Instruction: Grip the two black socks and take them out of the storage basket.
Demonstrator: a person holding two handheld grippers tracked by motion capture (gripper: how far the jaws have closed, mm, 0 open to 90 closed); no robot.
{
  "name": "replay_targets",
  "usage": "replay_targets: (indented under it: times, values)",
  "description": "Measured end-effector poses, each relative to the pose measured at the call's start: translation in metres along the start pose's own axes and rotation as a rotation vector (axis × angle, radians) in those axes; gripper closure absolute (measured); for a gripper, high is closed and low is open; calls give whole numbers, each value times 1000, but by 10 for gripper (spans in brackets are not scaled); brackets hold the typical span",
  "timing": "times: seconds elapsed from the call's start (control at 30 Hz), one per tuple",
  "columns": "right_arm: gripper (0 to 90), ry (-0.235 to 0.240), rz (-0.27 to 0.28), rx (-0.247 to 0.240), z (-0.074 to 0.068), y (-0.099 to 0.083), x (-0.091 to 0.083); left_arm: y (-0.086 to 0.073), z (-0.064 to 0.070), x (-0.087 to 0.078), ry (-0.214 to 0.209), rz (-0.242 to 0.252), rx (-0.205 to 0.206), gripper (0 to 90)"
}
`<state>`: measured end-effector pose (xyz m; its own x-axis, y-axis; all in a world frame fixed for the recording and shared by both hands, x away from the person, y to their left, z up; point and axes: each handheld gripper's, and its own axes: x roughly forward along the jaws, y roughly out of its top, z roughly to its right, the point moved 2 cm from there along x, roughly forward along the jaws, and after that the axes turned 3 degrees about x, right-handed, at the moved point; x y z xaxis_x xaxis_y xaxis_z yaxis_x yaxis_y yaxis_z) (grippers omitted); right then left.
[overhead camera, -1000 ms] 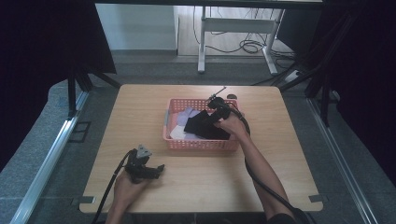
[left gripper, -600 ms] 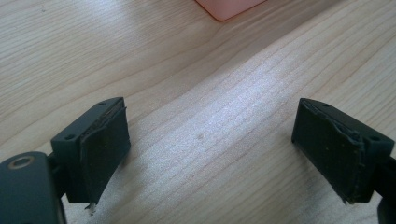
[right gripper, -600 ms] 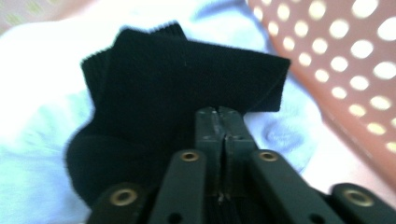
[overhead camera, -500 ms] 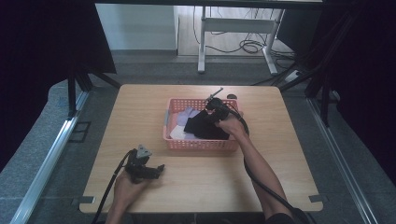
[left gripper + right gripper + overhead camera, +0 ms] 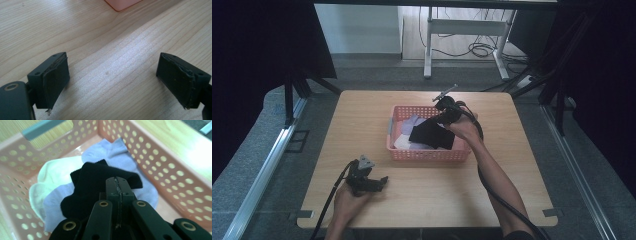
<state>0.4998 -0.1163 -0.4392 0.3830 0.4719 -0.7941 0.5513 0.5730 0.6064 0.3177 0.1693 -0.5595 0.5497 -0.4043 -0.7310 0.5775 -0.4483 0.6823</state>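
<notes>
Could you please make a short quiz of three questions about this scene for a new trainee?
1. True or false: the right tool is shut on the black sock.
2. Where does the left tool rest? A) inside the pink basket B) on the wooden table, jaws open C) on the floor
3. Which colours are the cloths under the black sock?

Key: 1 true. 2 B. 3 Light purple and white.

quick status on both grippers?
Left gripper: open, holding nothing, low over the table.
Right gripper: closed on the black sock, over the pink basket.
</notes>
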Motion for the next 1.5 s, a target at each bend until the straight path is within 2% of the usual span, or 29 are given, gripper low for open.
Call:
replay_targets:
  times: [0.1,0.33,0.57,0.87,1.27,1.5]
  values:
    - [900,3,14,0,0,2,-7,0,0,0,-1,1,-1,108]
    - [900,0,50,-14,-3,11,-35,0,0,0,0,0,0,108]
    - [900,0,58,-32,-4,16,-55,0,0,0,0,0,-1,108]
    - [900,-31,75,-53,-4,23,-86,0,0,0,0,-1,0,108]
    - [900,-63,123,-36,4,24,-121,0,0,0,0,1,-2,108]
    - [900,-98,142,-27,11,20,-140,0,0,0,-1,-1,-1,109]
